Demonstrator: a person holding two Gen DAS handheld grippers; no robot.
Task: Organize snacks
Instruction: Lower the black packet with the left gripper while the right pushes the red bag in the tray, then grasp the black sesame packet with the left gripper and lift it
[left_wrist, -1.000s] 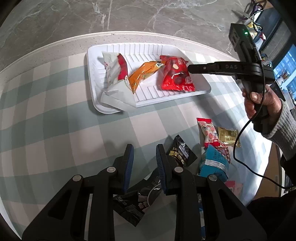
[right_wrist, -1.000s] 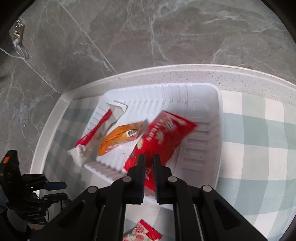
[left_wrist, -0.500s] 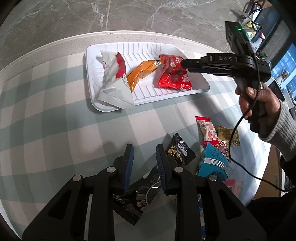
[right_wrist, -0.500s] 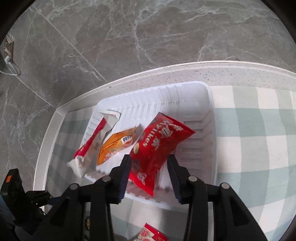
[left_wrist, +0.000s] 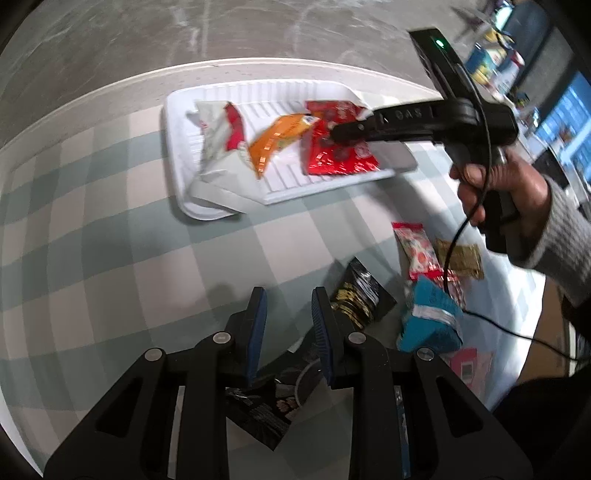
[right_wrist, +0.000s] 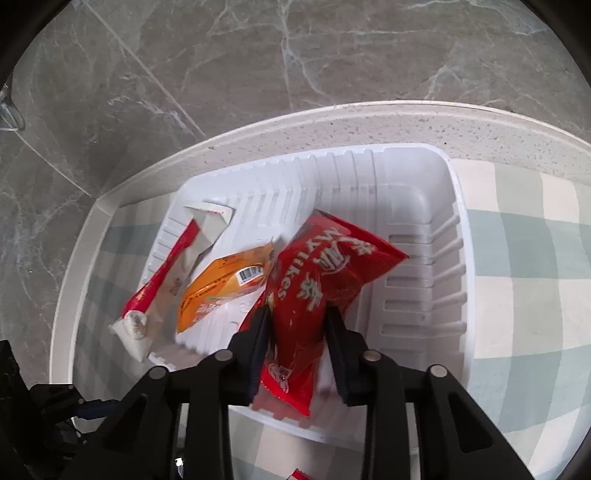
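A white ribbed tray (right_wrist: 454, 206) sits at the far side of a checked tablecloth (left_wrist: 110, 240). Inside it lie three snacks: a red-and-white packet (right_wrist: 162, 288) on the left, an orange packet (right_wrist: 221, 284) in the middle, and a red packet (right_wrist: 325, 280) on the right. The right gripper (right_wrist: 297, 328) hovers over the red packet, jaws apart on either side of it, not pinching. The left gripper (left_wrist: 288, 317) waits near, jaws apart and empty. More snacks lie loose at the near right, among them a black packet (left_wrist: 360, 295) and a blue packet (left_wrist: 430, 321). Risk: the right gripper's fingers sit low against the foil, so pulling away could snag the red packet, drag it out or shove the light tray.
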